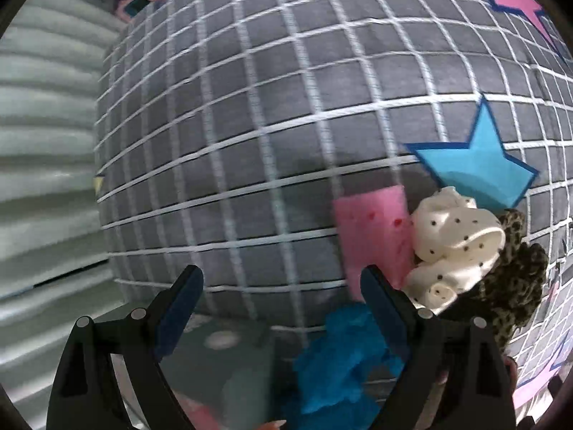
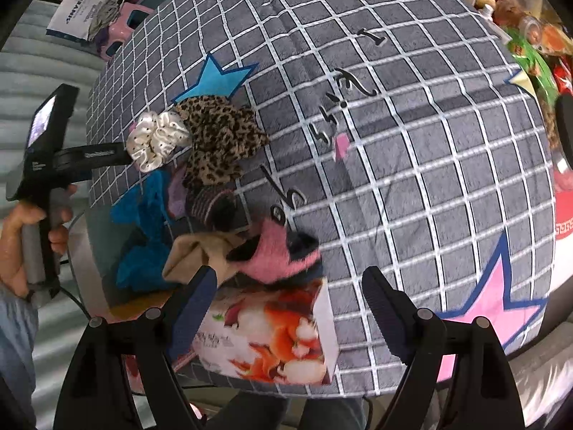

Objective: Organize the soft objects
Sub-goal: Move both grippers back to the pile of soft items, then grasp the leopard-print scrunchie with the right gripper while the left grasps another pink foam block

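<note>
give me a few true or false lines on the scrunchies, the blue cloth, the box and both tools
1. The white dotted scrunchie touches the leopard scrunchie. True.
2. The left tool is clamped on the white dotted scrunchie. False: its jaws stand open with nothing between them; the scrunchie lies just past its right-hand finger.
3. The blue cloth lies at the edge of the grey checked blanket. True.
4. The printed box sits on top of the leopard scrunchie. False: the box lies apart from it, next to the pink sock.
5. The right tool is shut on the pink sock. False: it is open and holds nothing.
</note>
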A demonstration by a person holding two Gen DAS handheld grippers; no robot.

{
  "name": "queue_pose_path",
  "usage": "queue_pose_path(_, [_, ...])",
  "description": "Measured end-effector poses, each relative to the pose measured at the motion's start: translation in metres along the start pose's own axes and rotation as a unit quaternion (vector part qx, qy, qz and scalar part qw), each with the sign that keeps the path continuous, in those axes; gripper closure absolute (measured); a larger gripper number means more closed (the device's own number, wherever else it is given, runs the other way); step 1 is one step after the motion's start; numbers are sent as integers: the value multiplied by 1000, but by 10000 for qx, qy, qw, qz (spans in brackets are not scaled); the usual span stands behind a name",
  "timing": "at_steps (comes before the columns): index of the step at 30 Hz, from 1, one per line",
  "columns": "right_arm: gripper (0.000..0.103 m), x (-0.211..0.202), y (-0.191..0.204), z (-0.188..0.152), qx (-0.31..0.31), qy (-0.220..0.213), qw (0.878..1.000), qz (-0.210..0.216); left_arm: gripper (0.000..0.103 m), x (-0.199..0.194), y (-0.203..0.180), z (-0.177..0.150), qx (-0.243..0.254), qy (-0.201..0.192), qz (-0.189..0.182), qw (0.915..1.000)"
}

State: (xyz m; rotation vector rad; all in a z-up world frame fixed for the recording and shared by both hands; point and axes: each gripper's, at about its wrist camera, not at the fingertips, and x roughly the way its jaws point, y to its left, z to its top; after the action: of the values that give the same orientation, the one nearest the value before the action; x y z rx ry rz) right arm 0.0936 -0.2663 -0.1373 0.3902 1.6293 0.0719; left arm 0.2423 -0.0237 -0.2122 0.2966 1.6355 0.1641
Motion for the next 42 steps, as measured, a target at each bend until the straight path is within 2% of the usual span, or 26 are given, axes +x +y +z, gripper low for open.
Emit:
queue_pose_path(2, [18, 5, 4, 9, -82, 18, 10000, 4, 4, 4, -3, 5, -59, 35, -120, 9999])
queue_pose_path(4, [18, 12, 13, 24, -225, 8, 9997, 54, 2, 10, -1, 9, -111, 86, -111, 9998])
queue_pose_path(9, [18, 36, 42, 62, -540, -63, 9985, 61, 1, 14, 7, 9, -252, 111, -343, 9990])
queue_pose_path(13, [18, 65, 60, 90, -679, -38, 9977, -40, 1, 11, 27, 4, -394, -45, -459, 9982])
queue_pose_path(16, [18, 88, 72, 102, -876, 20, 9956, -339, 1, 11, 33, 0, -373, -52, -475, 9982])
queue_pose_path(19, [3, 100, 78, 104, -1058, 25, 9925, -605, 1, 14, 32, -2, -346, -22, -497, 9982])
queue_pose_path(21, [3, 100, 79, 102, -1230, -79, 9885, -880, 1, 18, 27, -2, -330, -8, -567, 9978])
queue_pose_path(26, [2, 86, 55, 99, -1270, -294, 9844, -1184, 1, 0, -10, -3, -65, -292, -828, 9961])
queue_pose_path(28, [2, 76, 33, 100, -1016, -407, 9851, -1327, 1, -6, -8, -6, -109, -450, -730, 9963])
queue_pose_path(31, [2, 61, 3, 104, -633, -518, 9870, -1384, 1, -1, 6, -6, -296, -350, -696, 9965])
queue_pose_path(32, [2, 57, -4, 104, -565, -539, 9875, -1370, 1, 4, 12, -6, -366, -259, -717, 9964])
queue_pose_path(35, [2, 44, -18, 101, -370, -663, 9943, -744, 1, 19, 24, -10, -528, -78, -774, 9956])
queue_pose_path(37, [2, 42, -15, 100, -448, -646, 9953, -567, 1, 30, 18, -9, -600, 8, -823, 9948])
queue_pose_path(42, [2, 60, 11, 100, -691, -482, 9955, -425, 1, 48, 5, -15, -759, 171, -867, 9932])
